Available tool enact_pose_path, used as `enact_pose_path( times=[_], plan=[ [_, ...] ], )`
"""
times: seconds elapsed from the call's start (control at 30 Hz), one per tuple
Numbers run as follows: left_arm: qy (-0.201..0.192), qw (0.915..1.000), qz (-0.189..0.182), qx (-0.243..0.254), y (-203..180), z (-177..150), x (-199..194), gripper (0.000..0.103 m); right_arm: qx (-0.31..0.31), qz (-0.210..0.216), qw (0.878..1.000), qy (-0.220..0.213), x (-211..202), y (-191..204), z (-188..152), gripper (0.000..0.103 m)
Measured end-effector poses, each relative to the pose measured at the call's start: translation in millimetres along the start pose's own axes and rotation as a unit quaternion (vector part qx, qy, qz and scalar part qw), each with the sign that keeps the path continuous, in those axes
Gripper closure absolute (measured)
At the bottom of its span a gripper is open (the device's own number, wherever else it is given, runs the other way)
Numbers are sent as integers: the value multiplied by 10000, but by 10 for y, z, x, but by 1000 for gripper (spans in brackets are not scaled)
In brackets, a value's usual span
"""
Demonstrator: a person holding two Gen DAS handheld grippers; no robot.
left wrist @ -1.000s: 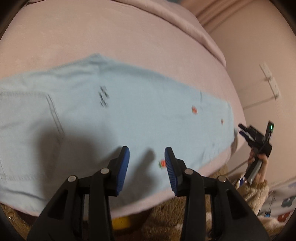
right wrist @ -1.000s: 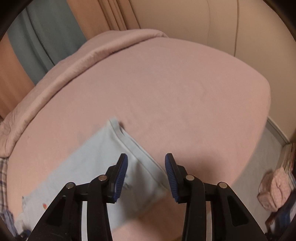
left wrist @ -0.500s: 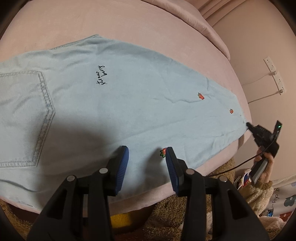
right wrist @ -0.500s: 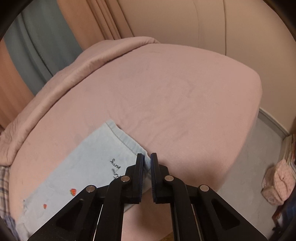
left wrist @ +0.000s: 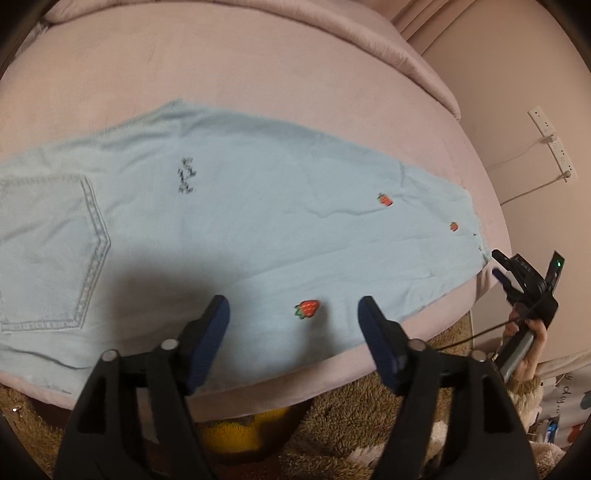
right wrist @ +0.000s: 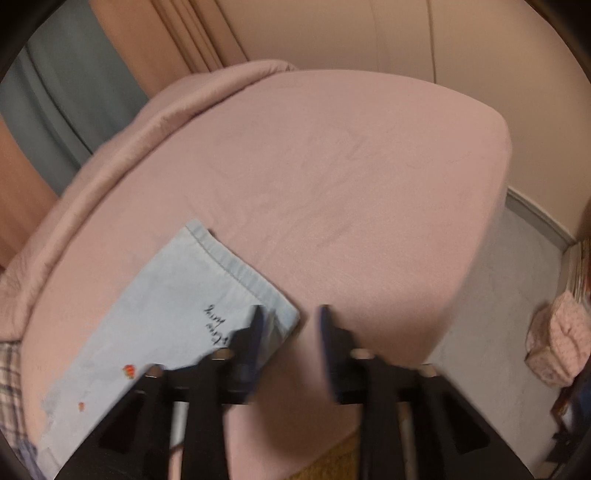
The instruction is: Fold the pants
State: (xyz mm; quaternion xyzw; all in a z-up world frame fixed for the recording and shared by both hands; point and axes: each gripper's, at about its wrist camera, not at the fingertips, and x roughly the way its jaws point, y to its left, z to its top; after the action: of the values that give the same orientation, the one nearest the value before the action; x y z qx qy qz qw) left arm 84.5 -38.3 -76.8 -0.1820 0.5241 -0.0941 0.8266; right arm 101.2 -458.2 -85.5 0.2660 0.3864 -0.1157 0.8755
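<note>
Light blue pants (left wrist: 236, 221) with small strawberry patches and black script lie flat along the near edge of a pink bed (left wrist: 221, 66). A back pocket (left wrist: 48, 251) shows at the left. My left gripper (left wrist: 293, 325) is open and empty above the near edge of the pants, by a strawberry patch (left wrist: 306, 308). In the right wrist view the pants (right wrist: 166, 325) lie at lower left. My right gripper (right wrist: 291, 339) is open and empty just above their near corner. It also shows far right in the left wrist view (left wrist: 517, 273).
The pink bed (right wrist: 332, 177) stretches beyond the pants, with a rolled duvet (left wrist: 332, 33) along its far side. A brown fluffy rug (left wrist: 369, 424) and a yellow thing (left wrist: 236, 432) lie below the bed edge. Wall sockets (left wrist: 550, 140) at right. A pink bag (right wrist: 557, 339) on the floor.
My left gripper has opened wider. My right gripper, shut half a second ago, has opened again beside the corner of the pants. The pants have stayed flat.
</note>
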Motion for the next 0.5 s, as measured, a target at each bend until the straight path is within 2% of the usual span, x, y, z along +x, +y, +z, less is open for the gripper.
enact_pose_path(
  times=[0.07, 0.2, 0.27, 0.4, 0.43, 0.5],
  plan=[
    [-116, 9999, 64, 46, -43, 9, -46, 24, 197, 394, 9990, -7, -63, -51, -58, 49],
    [-283, 9993, 215, 89, -91, 14, -88, 21, 456, 1192, 9910, 396, 109, -83, -193, 49],
    [-297, 9992, 256, 92, -92, 6, -101, 21, 653, 1267, 9883, 541, 276, -85, -228, 50],
    [-333, 9989, 311, 86, -79, -30, -121, 20, 883, 1475, 9847, 283, 373, -46, -141, 50],
    [-352, 9988, 325, 77, -66, -41, -121, 20, 955, 1577, 9825, 281, 431, -29, -100, 52],
    [-358, 9988, 332, 45, -44, -54, -124, 20, 1021, 1613, 9812, 283, 528, 11, -41, 73]
  ],
)
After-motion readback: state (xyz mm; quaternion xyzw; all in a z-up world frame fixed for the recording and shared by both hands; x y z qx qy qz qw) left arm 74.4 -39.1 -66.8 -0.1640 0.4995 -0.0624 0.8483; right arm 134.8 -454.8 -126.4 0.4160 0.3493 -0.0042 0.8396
